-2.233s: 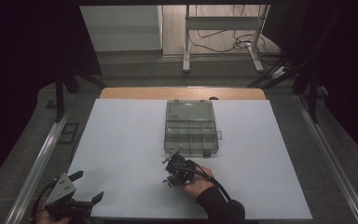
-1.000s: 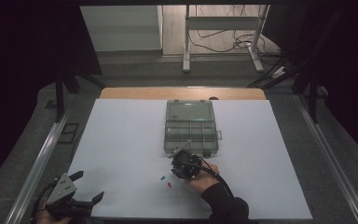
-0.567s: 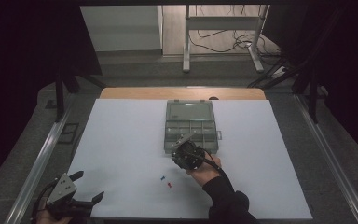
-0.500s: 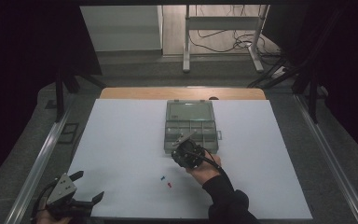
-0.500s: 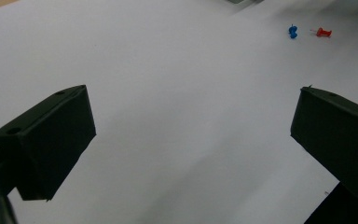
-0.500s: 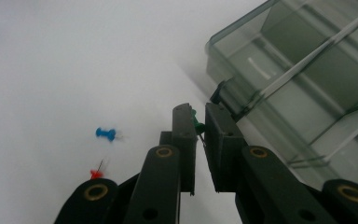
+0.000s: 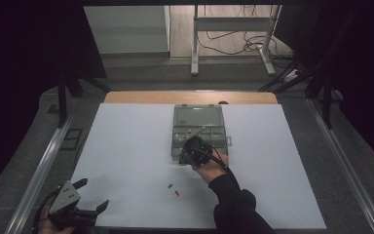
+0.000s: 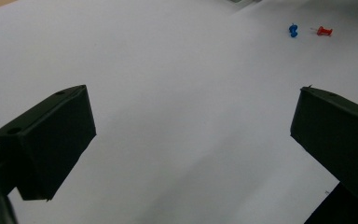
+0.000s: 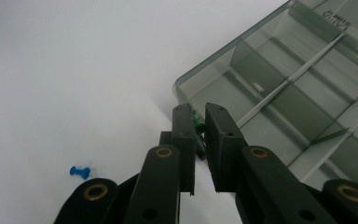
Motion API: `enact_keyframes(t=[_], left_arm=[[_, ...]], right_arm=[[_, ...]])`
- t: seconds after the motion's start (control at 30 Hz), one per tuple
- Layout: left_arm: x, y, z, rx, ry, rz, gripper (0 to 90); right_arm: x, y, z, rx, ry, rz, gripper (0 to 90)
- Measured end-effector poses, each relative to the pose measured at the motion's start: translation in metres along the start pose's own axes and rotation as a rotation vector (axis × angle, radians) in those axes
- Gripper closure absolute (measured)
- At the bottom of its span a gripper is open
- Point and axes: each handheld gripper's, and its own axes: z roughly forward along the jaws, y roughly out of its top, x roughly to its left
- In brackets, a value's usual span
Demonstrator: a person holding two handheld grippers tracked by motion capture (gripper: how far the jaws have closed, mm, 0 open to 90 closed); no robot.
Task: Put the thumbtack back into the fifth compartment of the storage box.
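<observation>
A green pushpin [image 9: 196,125] is pinched between the nearly closed jaws of the right gripper [image 9: 198,122], just over the near-left corner of the clear compartment box [image 7: 198,117]. A blue pushpin [image 8: 293,31] and a red pushpin [image 8: 324,31] lie on the white sheet [image 7: 126,146] toward its near edge. The left gripper [image 7: 91,202] is held spread wide at the near-left corner. Embossed lettering on the box cannot be read.

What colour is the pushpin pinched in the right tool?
Green pushpin, best seen in the right gripper view.
</observation>
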Motion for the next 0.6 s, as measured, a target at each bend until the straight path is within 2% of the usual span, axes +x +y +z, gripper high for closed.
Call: enact_keyframes(t=[0.3, 0.6], left_arm=[[0.0, 0.0, 0.0, 0.004, 0.0, 0.006, 0.3], [-0.001, 0.0, 0.001, 0.007, 0.001, 0.014, 0.3]], right_arm=[[-0.008, 0.012, 0.006, -0.011, -0.018, 0.011, 81.9], [-0.014, 0.017, 0.018, 0.0, -0.037, 0.017, 81.8]])
